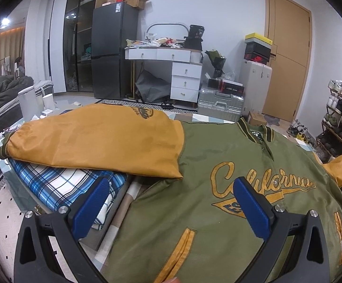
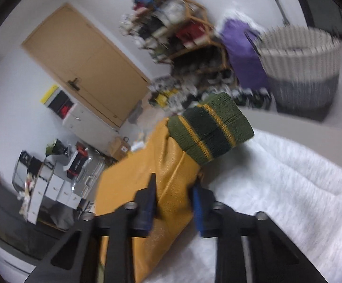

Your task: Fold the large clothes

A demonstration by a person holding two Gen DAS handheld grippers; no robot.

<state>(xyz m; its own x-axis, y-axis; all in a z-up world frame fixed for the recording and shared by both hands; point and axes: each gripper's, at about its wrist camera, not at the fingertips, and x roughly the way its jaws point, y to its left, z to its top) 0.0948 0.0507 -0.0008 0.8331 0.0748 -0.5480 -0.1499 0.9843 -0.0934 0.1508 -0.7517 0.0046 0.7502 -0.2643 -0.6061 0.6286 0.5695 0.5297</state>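
Observation:
A green varsity jacket (image 1: 218, 165) with yellow sleeves and "California" lettering lies face up on the table. Its left sleeve (image 1: 95, 141) is folded across, over a blue plaid cloth. My left gripper (image 1: 171, 195) is open and empty, hovering above the jacket's lower front. In the right wrist view my right gripper (image 2: 174, 193) is shut on the jacket's other yellow sleeve (image 2: 171, 160), just below its green striped cuff (image 2: 211, 129), and holds it lifted above a white cloth.
A folded blue plaid cloth (image 1: 60, 186) lies left of the jacket. A white fleecy cloth (image 2: 288, 200) lies under the right gripper. A woven basket (image 2: 300, 70), a shoe rack (image 2: 182, 35), a suitcase (image 1: 220, 105) and a dresser (image 1: 185, 80) stand around.

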